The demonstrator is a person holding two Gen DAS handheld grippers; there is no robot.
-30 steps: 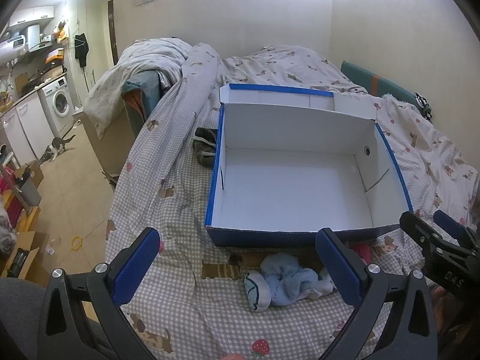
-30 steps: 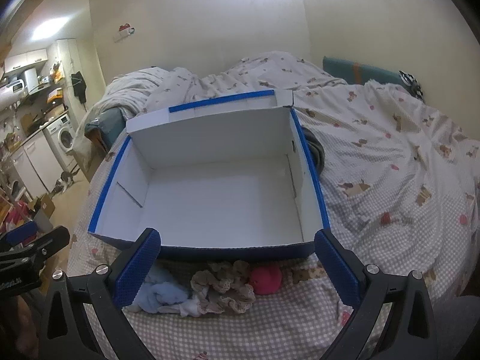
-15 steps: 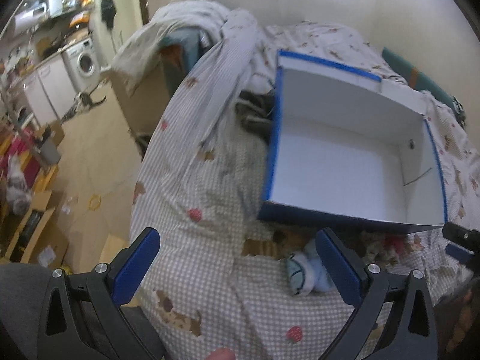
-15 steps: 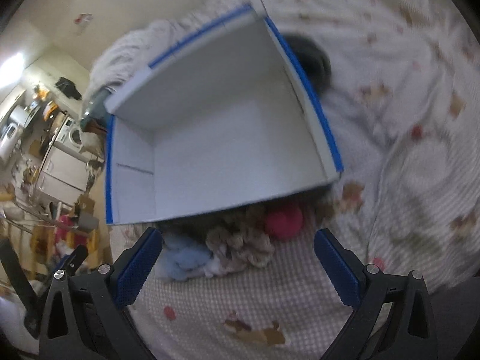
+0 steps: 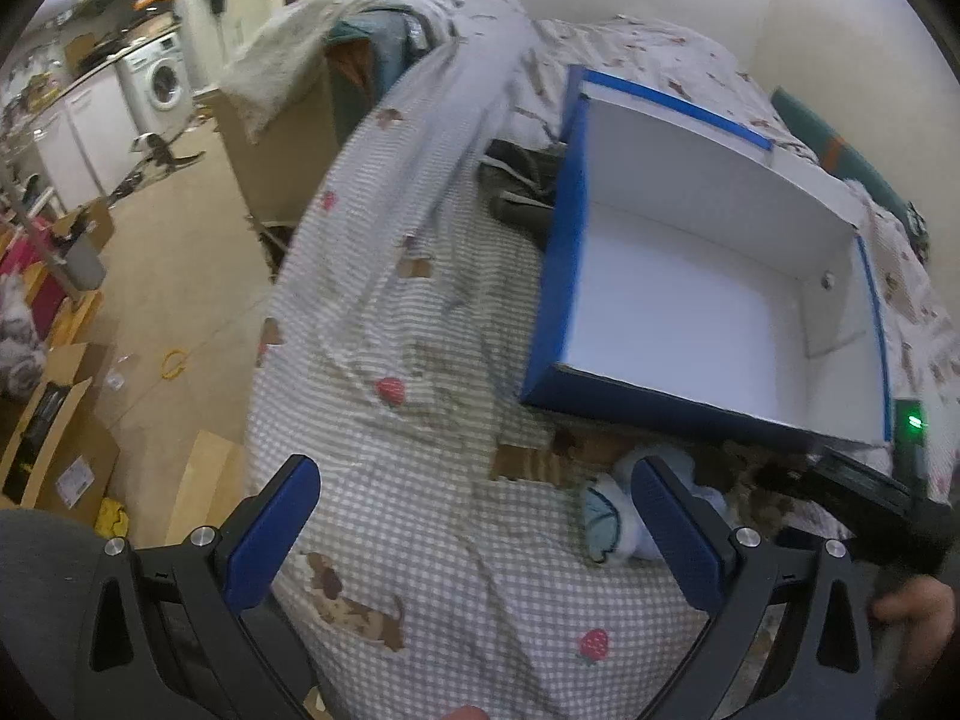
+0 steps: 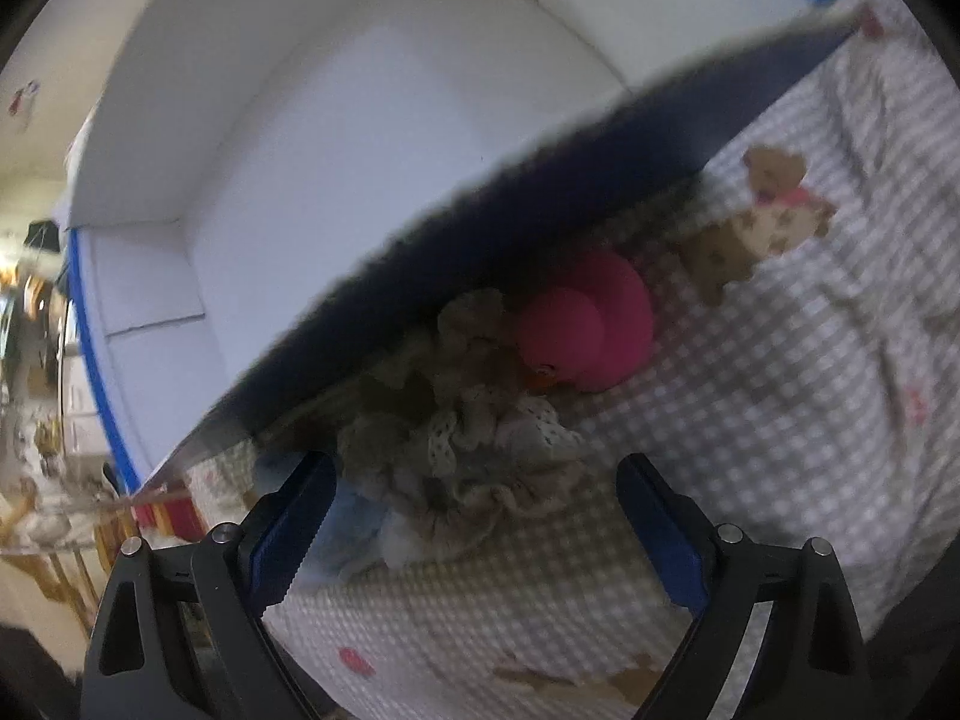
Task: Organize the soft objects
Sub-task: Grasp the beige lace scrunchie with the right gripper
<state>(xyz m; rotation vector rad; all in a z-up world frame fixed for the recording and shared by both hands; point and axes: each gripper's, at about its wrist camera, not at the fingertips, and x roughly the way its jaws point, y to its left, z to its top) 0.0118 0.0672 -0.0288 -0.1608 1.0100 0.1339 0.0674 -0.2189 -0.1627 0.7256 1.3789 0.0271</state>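
Observation:
An open blue and white box (image 5: 690,306) lies on the checked bed cover; its inside is bare. It also fills the top of the right wrist view (image 6: 312,150). In front of its near wall lie a pink toy duck (image 6: 585,324), a beige frilly cloth (image 6: 474,462) and a light blue soft item (image 5: 612,525) (image 6: 354,519). My right gripper (image 6: 474,528) is open, low over the beige cloth. It shows as a black body (image 5: 870,504) at the right edge of the left wrist view. My left gripper (image 5: 474,531) is open and empty above the bed cover, left of the blue item.
A dark garment (image 5: 522,180) lies left of the box. The bed's left edge (image 5: 264,372) drops to a floor with cardboard boxes (image 5: 54,450). A washing machine (image 5: 159,75) stands far back. A rumpled duvet (image 5: 384,6) lies behind.
My left gripper has swung left and tilted, so the box now sits at the right. My right gripper has dropped close to the pile of soft things in front of the box.

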